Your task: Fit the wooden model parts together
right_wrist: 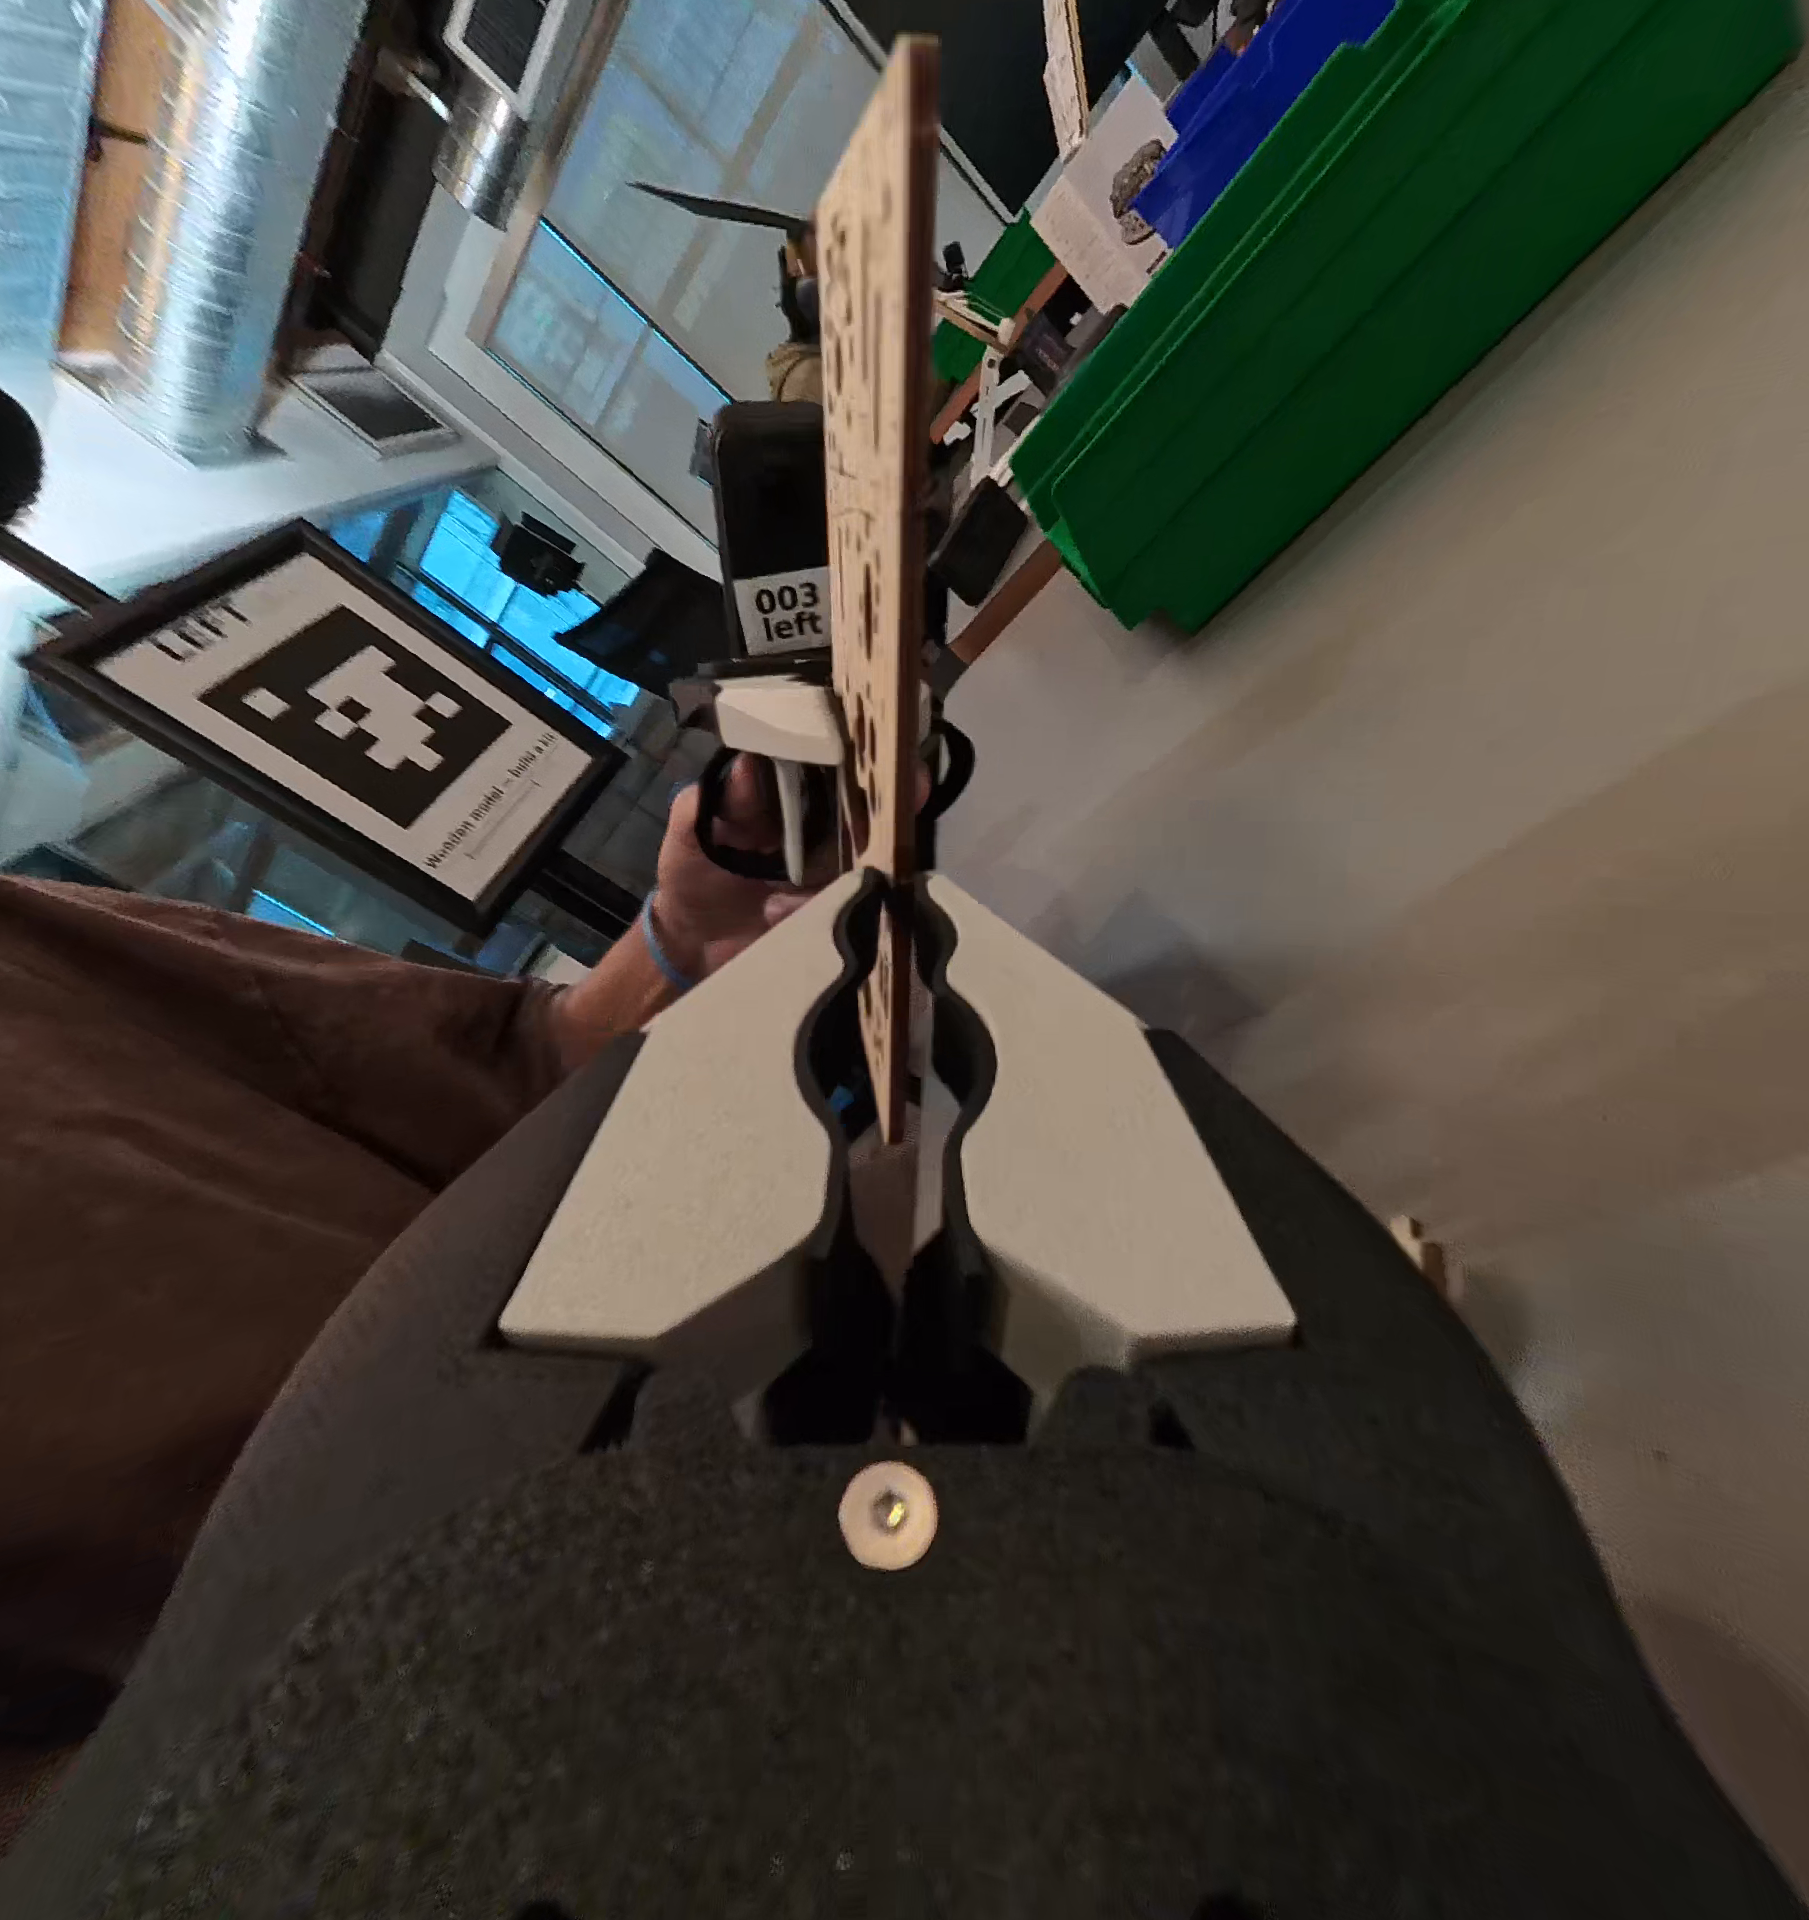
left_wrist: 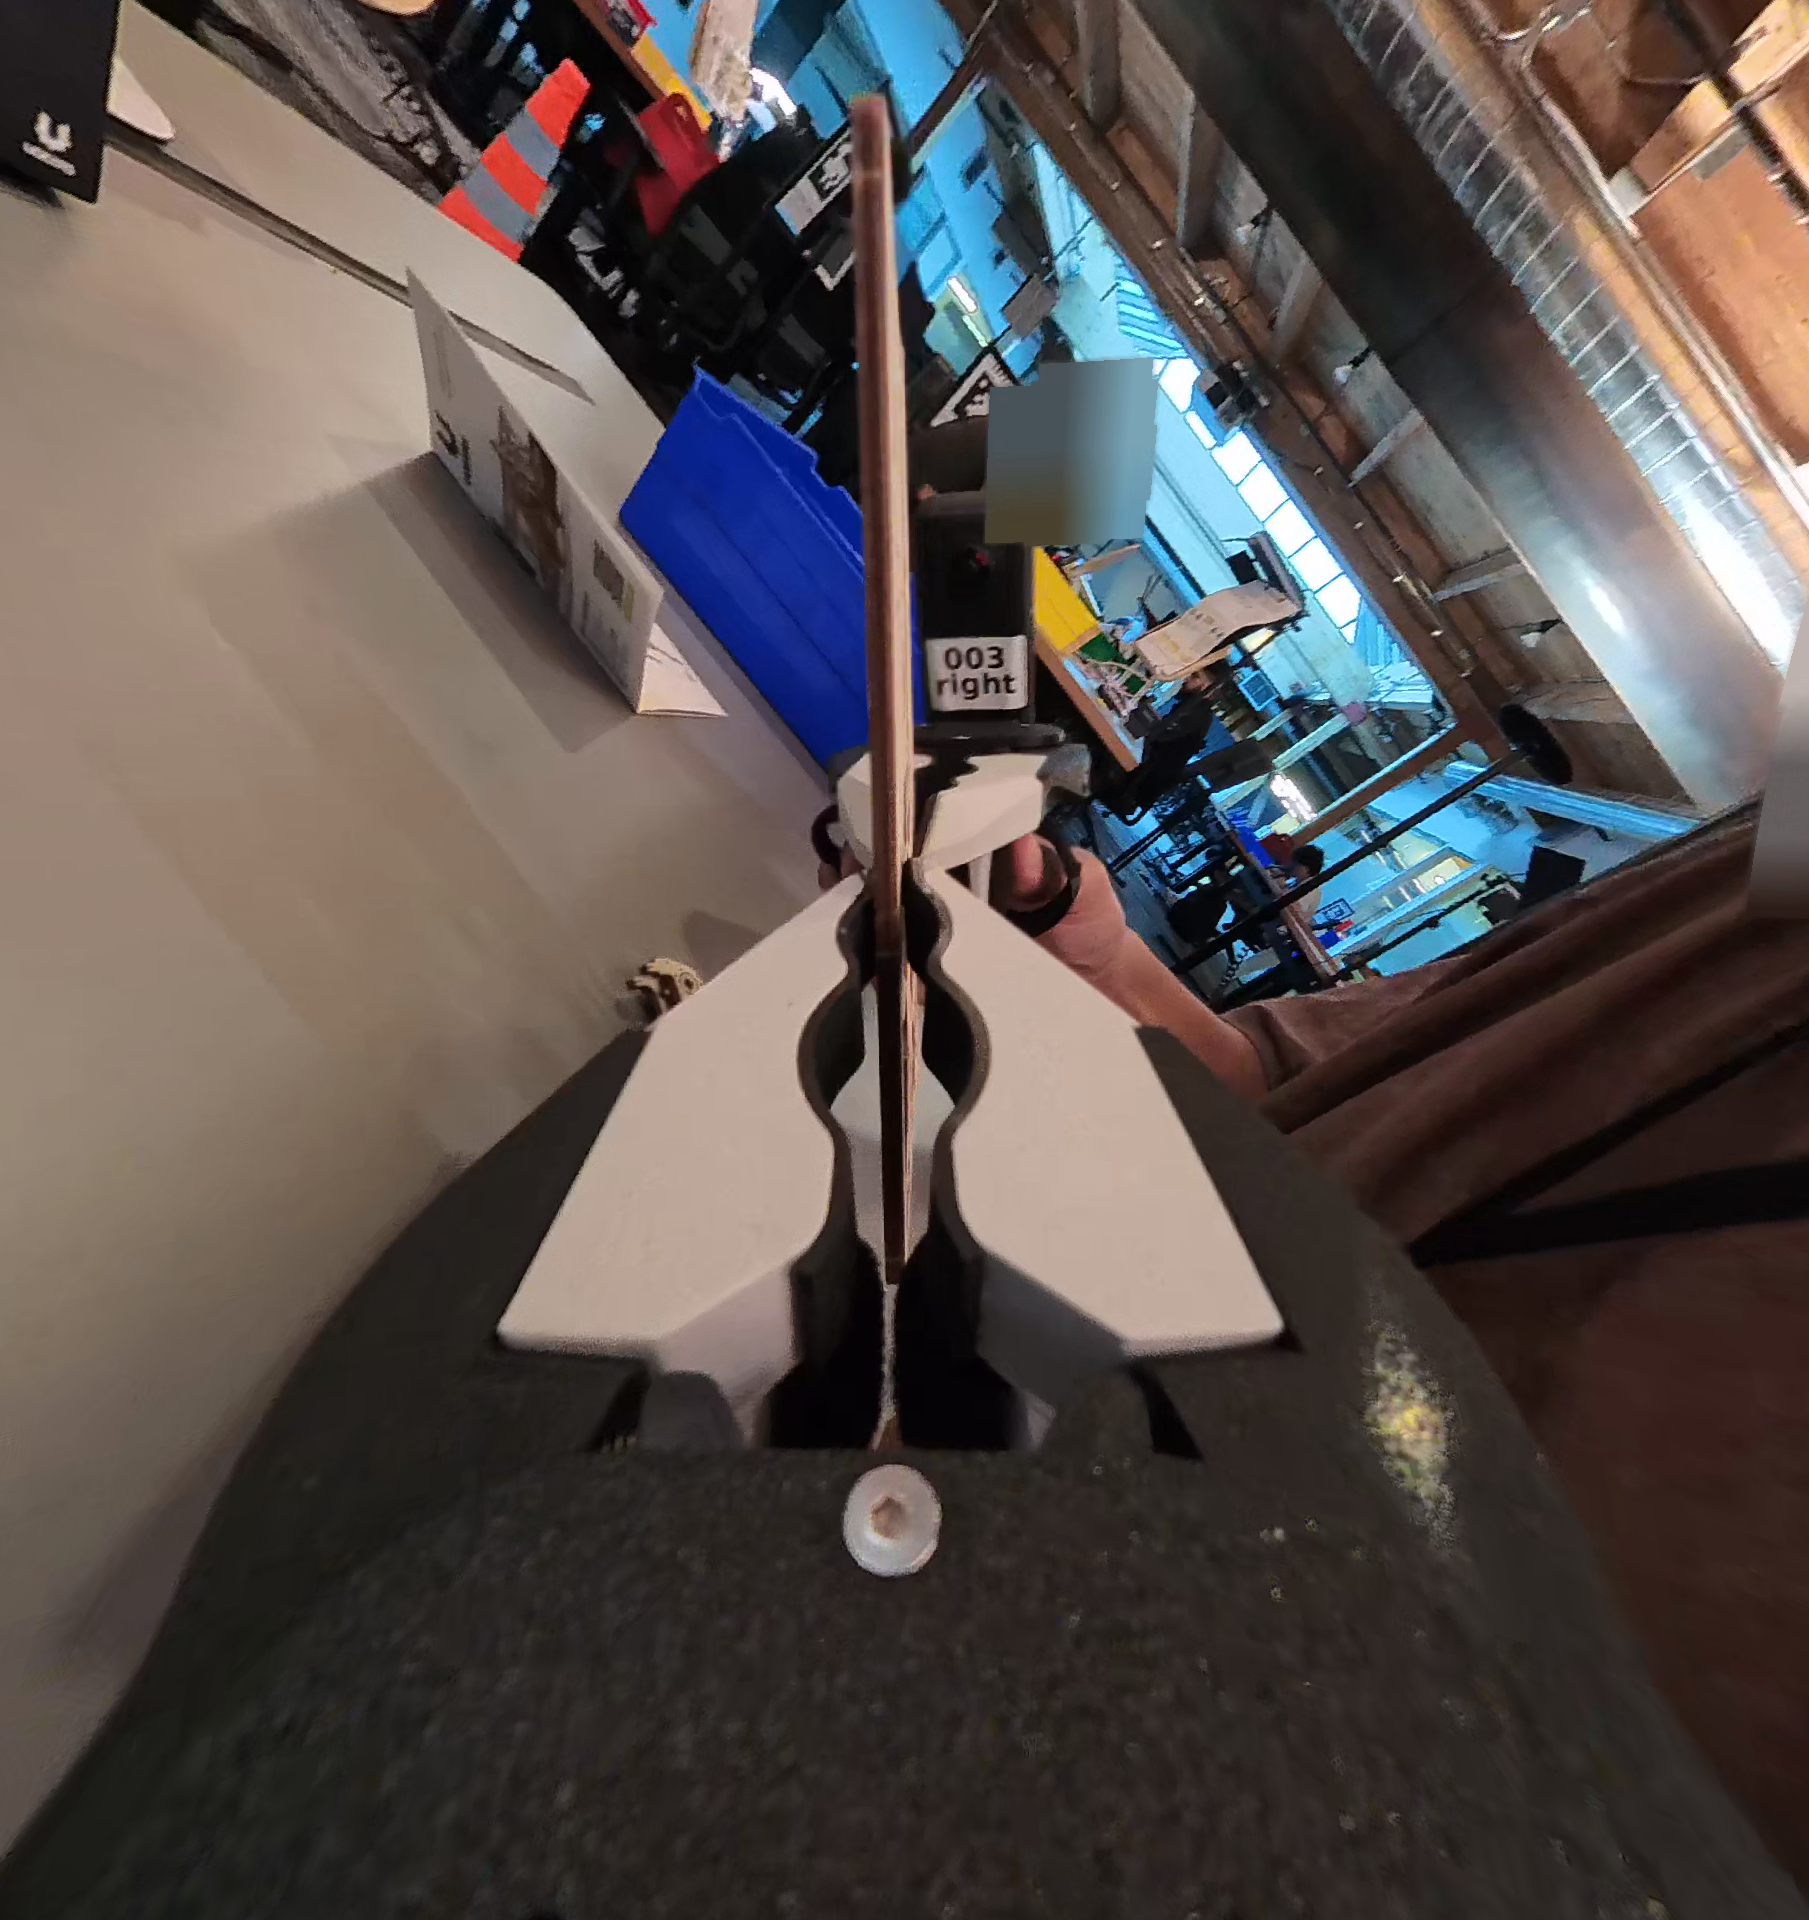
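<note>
While clamped edge-on in both grippers, thin wooden sheet [left_wrist: 885, 540] up off grey bench [left_wrist: 152, 831]: left gripper [left_wrist: 892, 904] and right gripper [right_wrist: 892, 904] pinching opposite ends. Looks light, stiff, brittle at the laser cuts; best held by solid border. Nearby: folded leaflet [left_wrist: 536, 520], blue bin [left_wrist: 765, 582], green bins [right_wrist: 1399, 343], small wooden piece [left_wrist: 661, 982]. Nothing blocking.

A pale tan wooden sheet [right_wrist: 872, 499], patterned with dark laser-cut outlines and edged in dark brown, is seen between white fingers [right_wrist: 692, 1153] set in speckled black housings. A light grey tabletop [left_wrist: 152, 831] is shown with a bright blue bin [left_wrist: 754, 582] at 12 o'clock. Green bins [right_wrist: 1399, 343] are stacked at 2 o'clock in the right wrist view, and a black-and-white checkered marker board [right_wrist: 349, 717] is framed in black at 9 o'clock.
</note>
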`<control>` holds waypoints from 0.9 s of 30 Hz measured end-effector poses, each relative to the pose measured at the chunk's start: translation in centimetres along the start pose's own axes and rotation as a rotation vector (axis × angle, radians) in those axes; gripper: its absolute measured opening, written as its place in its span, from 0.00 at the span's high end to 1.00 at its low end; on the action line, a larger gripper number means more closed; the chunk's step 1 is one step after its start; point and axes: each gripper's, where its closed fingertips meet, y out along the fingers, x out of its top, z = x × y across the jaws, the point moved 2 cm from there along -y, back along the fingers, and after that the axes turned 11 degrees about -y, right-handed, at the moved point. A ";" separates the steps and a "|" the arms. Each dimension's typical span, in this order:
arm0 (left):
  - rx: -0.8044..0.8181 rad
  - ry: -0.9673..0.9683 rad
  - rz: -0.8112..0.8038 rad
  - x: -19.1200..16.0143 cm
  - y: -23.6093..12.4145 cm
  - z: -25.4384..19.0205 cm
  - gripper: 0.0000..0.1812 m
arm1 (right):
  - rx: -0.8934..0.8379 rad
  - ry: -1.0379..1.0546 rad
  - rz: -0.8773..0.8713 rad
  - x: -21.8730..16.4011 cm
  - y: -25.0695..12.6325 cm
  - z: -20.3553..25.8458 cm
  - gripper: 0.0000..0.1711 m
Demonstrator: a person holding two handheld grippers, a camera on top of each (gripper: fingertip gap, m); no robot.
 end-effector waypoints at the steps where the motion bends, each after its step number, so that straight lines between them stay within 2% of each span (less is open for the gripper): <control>1: -0.007 -0.015 0.011 -0.2 0.1 -0.1 0.99 | 0.001 -0.043 -0.004 0.2 -0.1 0.1 0.97; 2: -0.017 -0.031 0.030 -0.5 0.1 -0.2 0.99 | 0.003 -0.082 -0.028 0.8 -0.4 0.3 0.94; 4: -0.007 -0.045 0.074 -1.4 0.1 0.0 0.99 | -0.027 -0.113 -0.091 2.3 -1.1 0.1 0.80; 9: -0.007 -0.049 0.242 -5.2 1.1 -0.3 0.99 | -0.003 -0.109 -0.107 3.2 -0.8 0.7 0.75; 12: 0.010 -0.037 0.325 -6.8 1.7 -0.3 1.00 | -0.046 -0.121 -0.080 2.7 -0.5 0.6 0.85; 13: 0.023 -0.028 0.358 -7.3 1.8 -0.2 1.00 | -0.070 -0.139 -0.052 2.4 -0.6 0.4 0.86; 15: 0.062 0.003 0.430 -8.4 1.6 0.1 1.00 | -0.103 -0.188 0.024 1.8 -0.9 0.0 0.82; 17: 0.062 0.010 0.475 -9.2 1.4 -0.1 0.99 | -0.033 -0.227 0.176 0.1 -1.1 0.8 0.82; 19: 0.094 0.027 0.514 -9.7 1.0 0.3 1.00 | 0.003 -0.256 0.336 -1.8 -1.4 1.0 0.86; 24: 0.154 0.081 0.587 -10.7 0.4 1.0 1.00 | 0.098 -0.296 0.508 -4.0 -0.6 2.2 0.86; 27: 0.174 0.096 0.627 -11.5 0.3 1.3 1.00 | 0.084 -0.321 0.517 -4.4 -0.1 1.9 0.93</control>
